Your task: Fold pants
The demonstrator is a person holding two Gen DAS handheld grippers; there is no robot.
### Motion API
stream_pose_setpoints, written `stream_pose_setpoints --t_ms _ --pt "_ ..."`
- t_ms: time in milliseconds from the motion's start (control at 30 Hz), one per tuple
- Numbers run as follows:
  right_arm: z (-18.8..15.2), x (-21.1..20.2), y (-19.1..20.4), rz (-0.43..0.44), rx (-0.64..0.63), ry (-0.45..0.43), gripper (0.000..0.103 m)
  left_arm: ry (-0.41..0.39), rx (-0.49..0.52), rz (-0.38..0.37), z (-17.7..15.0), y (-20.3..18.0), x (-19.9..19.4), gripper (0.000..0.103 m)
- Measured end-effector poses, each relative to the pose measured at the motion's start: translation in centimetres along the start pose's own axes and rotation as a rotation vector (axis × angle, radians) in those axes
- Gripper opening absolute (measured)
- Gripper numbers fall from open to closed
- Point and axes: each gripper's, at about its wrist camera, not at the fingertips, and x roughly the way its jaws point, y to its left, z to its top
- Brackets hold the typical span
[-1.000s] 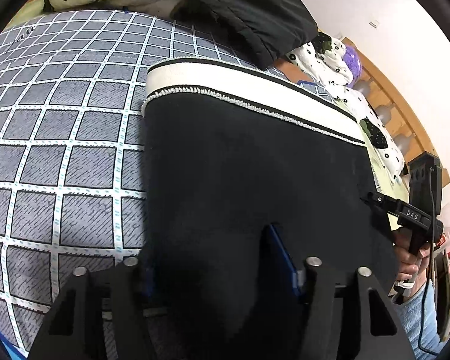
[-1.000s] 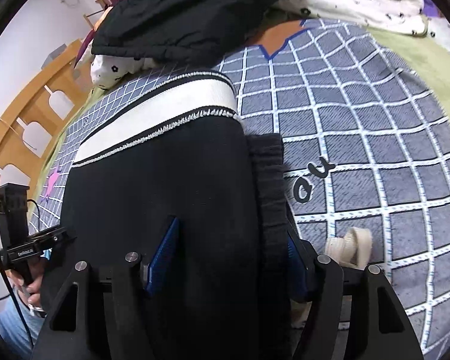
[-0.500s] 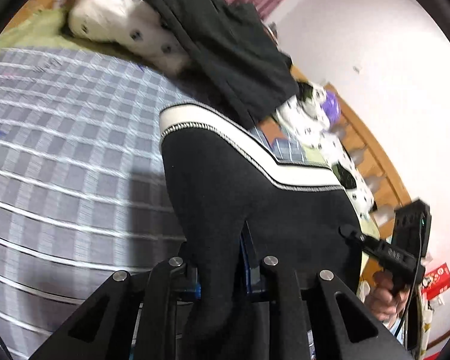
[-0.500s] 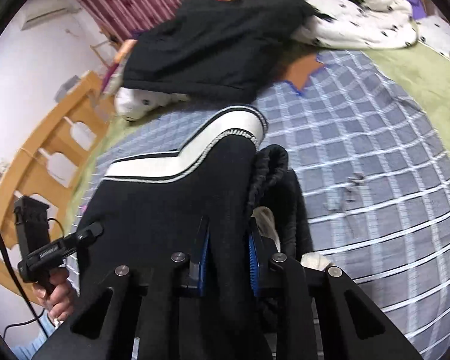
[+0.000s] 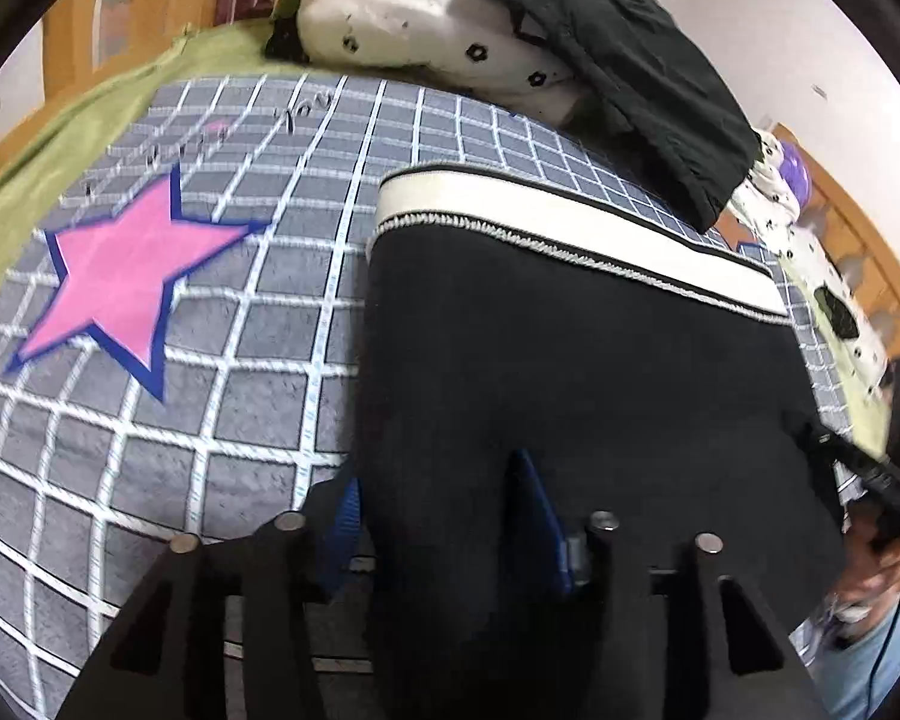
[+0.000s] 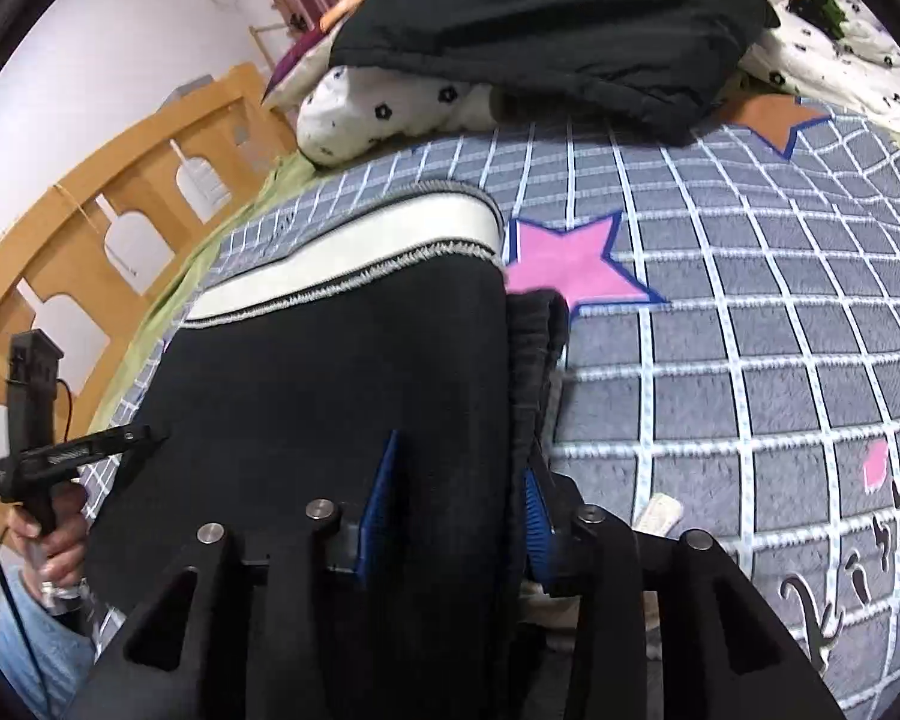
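Observation:
The black pants (image 5: pixel 570 372) with a white striped band (image 5: pixel 570 222) at the far end lie folded on the grey checked blanket (image 5: pixel 240 360). My left gripper (image 5: pixel 444 510) is open, its blue pads either side of the near edge of the pants. In the right wrist view the pants (image 6: pixel 342 384) lie the same way, with a ribbed black waistband (image 6: pixel 534 354) showing along their right side. My right gripper (image 6: pixel 456 504) is open too, its pads straddling the near edge. Each gripper shows in the other's view, the right (image 5: pixel 870 474) and the left (image 6: pixel 72 450).
A black jacket (image 5: pixel 630 60) lies on white flower-print bedding (image 5: pixel 426 30) at the far end. A pink star (image 5: pixel 126 264) is printed on the blanket left of the pants. A wooden bed rail (image 6: pixel 102 192) runs along one side. A white drawstring end (image 6: pixel 660 510) lies by the right gripper.
Both grippers were shut on the near edge of the pants and lifted half a second ago. Now they are open and low, and the pants lie flat on the blanket.

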Motion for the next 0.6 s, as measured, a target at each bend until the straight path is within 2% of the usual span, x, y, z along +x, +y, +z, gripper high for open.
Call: stream_pose_setpoints --t_ms 67,133,233,333,400,433,467,500,600 --pt "0.7 -1.4 1.3 -0.076 -0.069 0.017 0.041 -0.032 0.033 0.045 0.4 0.0 -0.9 0.049" --pt "1.6 -3.4 2.4 -0.126 -0.129 -0.034 0.040 -0.073 0.056 0.085 1.1 -0.1 -1.9 0.057" --pt "3.2 -4.5 3.0 -0.095 -0.134 -0.112 0.043 -0.100 0.064 0.084 1.8 0.3 -2.8 0.059" --pt "5.8 -1.2 3.0 -0.116 -0.105 -0.074 0.043 -0.109 0.068 0.089 1.9 0.7 -3.7 0.059" --pt "6.7 2.6 1.7 -0.150 -0.026 0.034 0.039 -0.121 0.084 0.099 1.8 0.8 -4.4 0.059" --pt "6.9 3.7 1.2 -0.121 0.006 0.058 0.034 -0.128 0.097 0.112 1.8 0.8 -4.7 0.059" --pt "7.0 3.4 0.9 -0.097 0.017 0.038 0.023 -0.132 0.106 0.119 1.6 0.9 -5.0 0.059" --pt "7.0 2.7 1.1 -0.080 0.004 0.018 0.018 -0.138 0.114 0.124 1.5 0.8 -5.2 0.059" --pt "6.1 -2.3 1.1 0.012 -0.029 -0.104 0.015 -0.161 0.132 0.106 1.0 1.0 -6.2 0.059"
